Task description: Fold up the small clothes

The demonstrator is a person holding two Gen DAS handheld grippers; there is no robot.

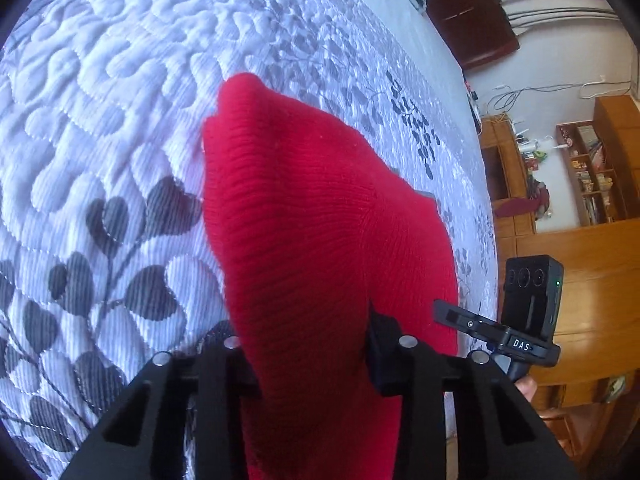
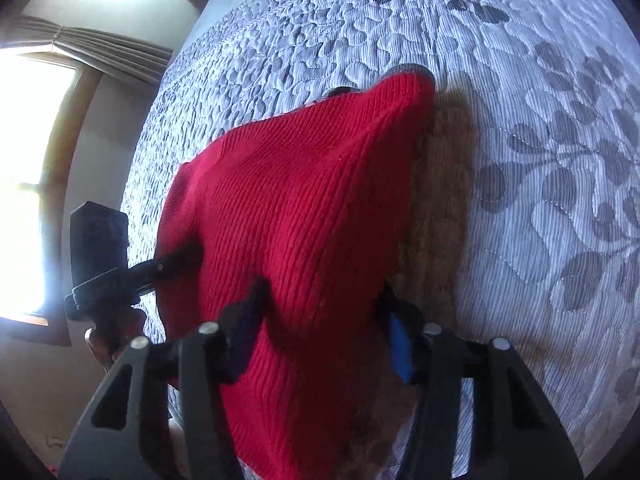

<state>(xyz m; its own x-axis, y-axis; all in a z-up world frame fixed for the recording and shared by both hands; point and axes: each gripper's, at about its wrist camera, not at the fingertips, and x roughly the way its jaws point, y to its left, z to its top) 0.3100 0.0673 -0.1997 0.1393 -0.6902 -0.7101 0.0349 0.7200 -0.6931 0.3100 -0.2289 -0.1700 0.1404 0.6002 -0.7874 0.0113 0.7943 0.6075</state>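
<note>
Red knit garment (image 1: 312,216) hangs over the quilted bed (image 1: 100,128), long axis running away from both hands. Left gripper (image 1: 308,344) and right gripper (image 2: 320,316) each pinch its near edge, equally close

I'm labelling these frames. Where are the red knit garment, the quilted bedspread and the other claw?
red knit garment (image 1: 304,216), left wrist view, middle of its ribbed cloth
quilted bedspread (image 1: 100,120), left wrist view, bare white quilting
right claw (image 1: 448,314), left wrist view, fingertip

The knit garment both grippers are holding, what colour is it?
Plain red, ribbed knit garment; clearest in the right wrist view.
</note>
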